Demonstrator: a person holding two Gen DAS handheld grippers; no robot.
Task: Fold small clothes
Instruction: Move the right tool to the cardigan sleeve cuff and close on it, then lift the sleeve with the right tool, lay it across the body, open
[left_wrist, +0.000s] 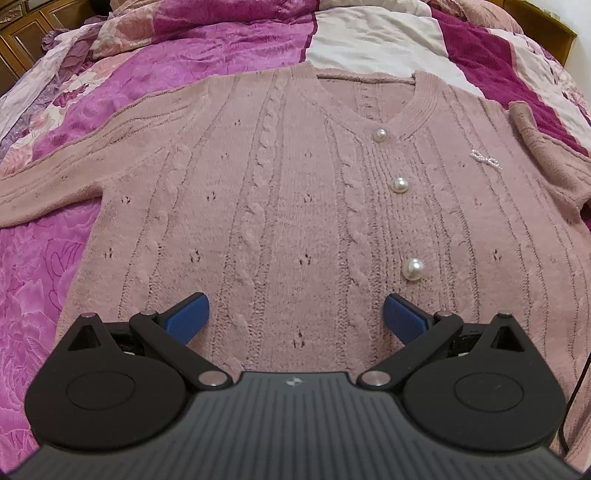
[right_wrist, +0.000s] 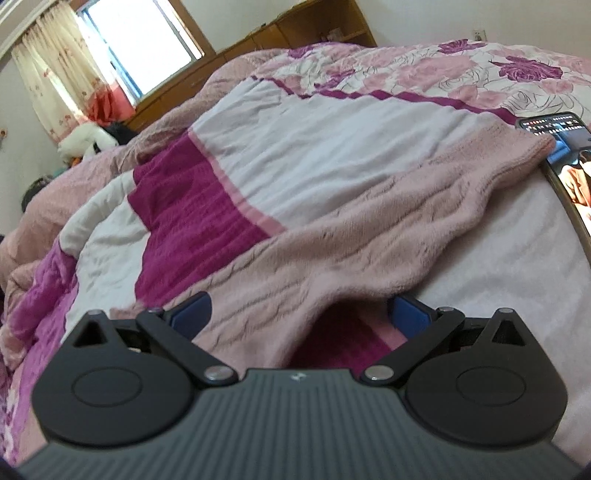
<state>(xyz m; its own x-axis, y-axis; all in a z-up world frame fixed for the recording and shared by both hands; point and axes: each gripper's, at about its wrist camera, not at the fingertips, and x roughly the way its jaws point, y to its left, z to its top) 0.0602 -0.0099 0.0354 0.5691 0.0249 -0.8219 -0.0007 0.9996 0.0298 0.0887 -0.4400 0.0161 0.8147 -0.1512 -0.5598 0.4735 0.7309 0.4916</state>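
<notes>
Overhead first: from the left wrist we look down on a dusty-pink cable-knit cardigan (left_wrist: 295, 206) spread flat, front up, on the bed's patchwork quilt (left_wrist: 177, 62). Neckline lies toward the far edge of the bed, hem toward us. Three pearl buttons (left_wrist: 400, 184) run down the placket; a small glittery motif (left_wrist: 485, 159) sits on the chest to their right. One sleeve (left_wrist: 55, 184) stretches out toward the left edge of the bed.

Our left gripper (left_wrist: 295, 317) hangs over the lower body of the knit, blue pads (left_wrist: 186, 317) spread wide apart, nothing between them. We cannot tell whether the tips touch the fabric.

From the right wrist, the cardigan's other sleeve (right_wrist: 388, 229) runs away from us across the quilt (right_wrist: 332, 147), its cuff reaching a lit phone (right_wrist: 569, 162) at the right edge of the bed. Our right gripper (right_wrist: 299, 314) has its pads (right_wrist: 192, 314) wide apart too, the near part of the sleeve bunched up between them, not pinched. Curtained window (right_wrist: 140, 48) and wooden cabinets (right_wrist: 280, 33) lie beyond the bed.
</notes>
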